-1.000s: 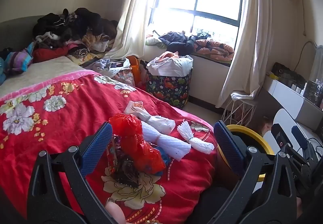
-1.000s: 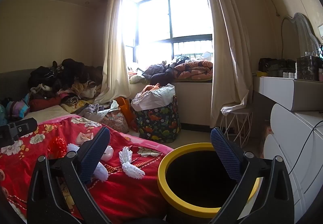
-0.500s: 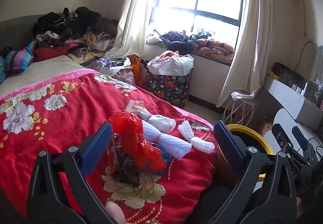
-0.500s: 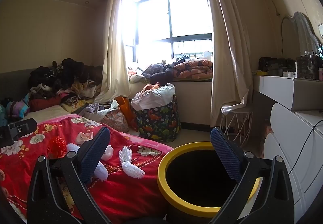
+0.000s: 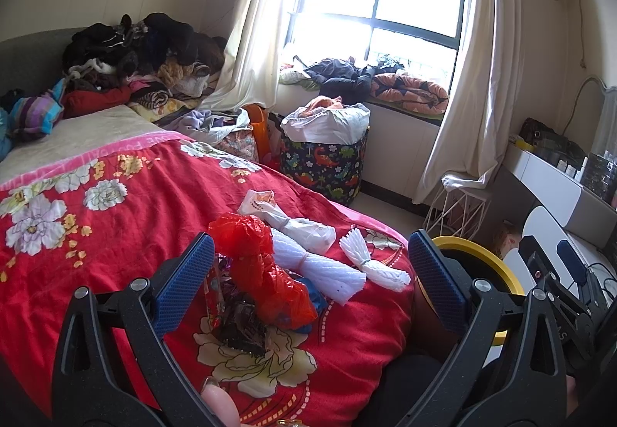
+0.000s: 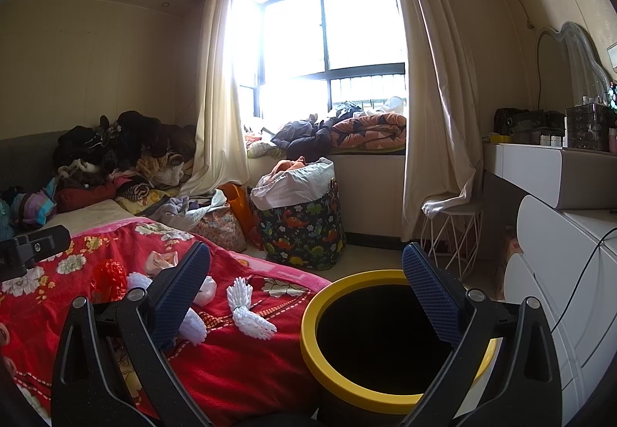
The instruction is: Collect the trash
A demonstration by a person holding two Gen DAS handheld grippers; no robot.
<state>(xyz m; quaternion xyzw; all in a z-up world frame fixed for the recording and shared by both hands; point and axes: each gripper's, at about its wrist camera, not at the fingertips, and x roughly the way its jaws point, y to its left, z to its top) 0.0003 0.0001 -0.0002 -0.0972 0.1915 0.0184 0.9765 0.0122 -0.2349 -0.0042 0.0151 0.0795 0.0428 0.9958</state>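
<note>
Left wrist view shows the left gripper (image 5: 308,274) with its jaws spread wide and holding nothing, poised over a cluster of trash near the foot corner of the bed (image 5: 115,203). Nearest to it lies a red plastic bag (image 5: 262,273) on top of a dark crinkled wrapper (image 5: 241,323); just beyond are a white foam net (image 5: 316,269), a knotted white bag (image 5: 285,219) and a small white foam piece (image 5: 372,263), close to the bed's edge. The yellow-rimmed bin (image 6: 385,342) stands on the floor right against that edge, and the right gripper (image 6: 306,294) hangs over its mouth, jaws likewise open and empty.

The sensible first pick looks to be the red bag: the person should lower the left jaws either side of its bunched middle, closing on the plastic alone so the bedspread is not pinched, then carry it across to the bin.

How many wrappers sit beneath the red bag cannot be told, and something blue beside it is mostly covered. The bin's inside is black, so its contents stay unknown. Both grippers' lower bodies are cut off by the frame.
</note>
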